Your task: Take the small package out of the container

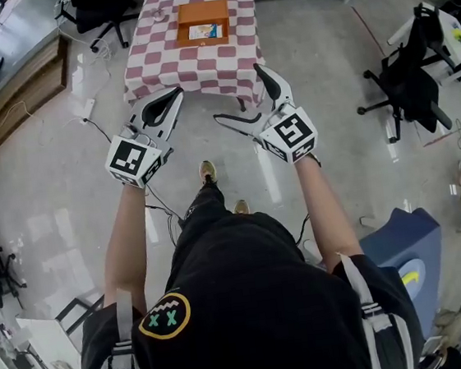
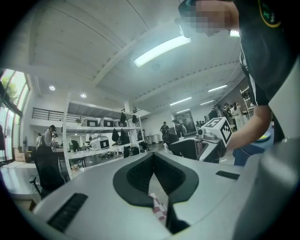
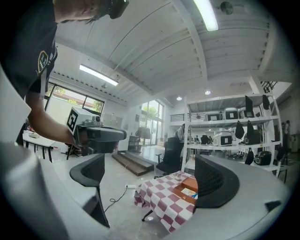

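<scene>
While you stand well back from the checkered surface [image 1: 158, 59], both grippers hang in the air ahead of you. That reads as a starting posture, with nothing reached for yet. The surface lies at 12 o'clock, and the orange container [image 1: 188, 15] sits on its far half, open at the top. The small package [image 1: 206, 32] lies inside it, pale with some blue, and nothing touches it.

Your left gripper [image 1: 172, 96], at about 11 o'clock, has its pads pressed together with nothing between them. Only a sliver of checkered cloth shows through the gap below the tips. Your right gripper [image 1: 237, 93], at about 1 o'clock, is spread wide and empty. Its own view frames the container between the jaws, so I judge it the likelier one to go in for the pick.

As for writing, each marker cube carries black-and-white square code and no words. The print on the package is too small to read. Your dark shirt bears a round yellow-ringed emblem [image 1: 164, 315] with two green crosses.
</scene>
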The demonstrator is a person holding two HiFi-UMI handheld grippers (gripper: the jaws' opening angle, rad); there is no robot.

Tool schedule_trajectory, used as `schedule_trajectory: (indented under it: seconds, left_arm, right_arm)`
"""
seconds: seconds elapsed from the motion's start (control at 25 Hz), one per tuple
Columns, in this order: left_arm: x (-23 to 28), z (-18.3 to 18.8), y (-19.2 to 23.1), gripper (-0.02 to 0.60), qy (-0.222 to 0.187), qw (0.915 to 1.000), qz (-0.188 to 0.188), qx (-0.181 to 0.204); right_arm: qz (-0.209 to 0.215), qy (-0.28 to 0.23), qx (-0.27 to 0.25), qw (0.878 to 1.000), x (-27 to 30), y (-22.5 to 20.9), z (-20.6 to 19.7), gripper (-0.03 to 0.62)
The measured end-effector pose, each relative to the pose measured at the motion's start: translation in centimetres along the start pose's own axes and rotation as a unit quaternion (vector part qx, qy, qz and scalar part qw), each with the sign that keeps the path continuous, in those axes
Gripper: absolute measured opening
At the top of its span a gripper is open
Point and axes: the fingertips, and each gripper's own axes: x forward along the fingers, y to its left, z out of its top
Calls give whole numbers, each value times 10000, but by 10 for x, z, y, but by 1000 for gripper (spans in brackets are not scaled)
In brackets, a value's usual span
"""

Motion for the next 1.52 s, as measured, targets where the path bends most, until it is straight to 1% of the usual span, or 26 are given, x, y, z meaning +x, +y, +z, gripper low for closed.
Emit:
schedule_trajectory:
  seconds: [0.16,0.36,0.52,0.8,1.12,1.52]
  left_arm:
    - [13,-10,12,17,-23,10000,-54,-22]
    - [38,-27,44,17,-66,9998,-142,-93]
    - [59,-35,79,17,-122,9996,-230,-122]
    - [89,-57,143,17,-148,9993,-249,-236]
    - [117,-80,204,17,-161,9985,-325,-415]
    - [163,-115,281,17,-140,9961,-607,-627]
  right_arm:
    - [-41,43,-6,10000,13,-13,-8,597]
    - [-132,136,-29,9998,41,-41,-19,597]
    - [-208,195,-23,9996,71,-68,-22,597]
    - [-239,330,6,9992,129,-108,-32,597]
    - [-326,513,49,9981,183,-149,-40,597]
    - [-584,759,250,9951,253,-207,-64,597]
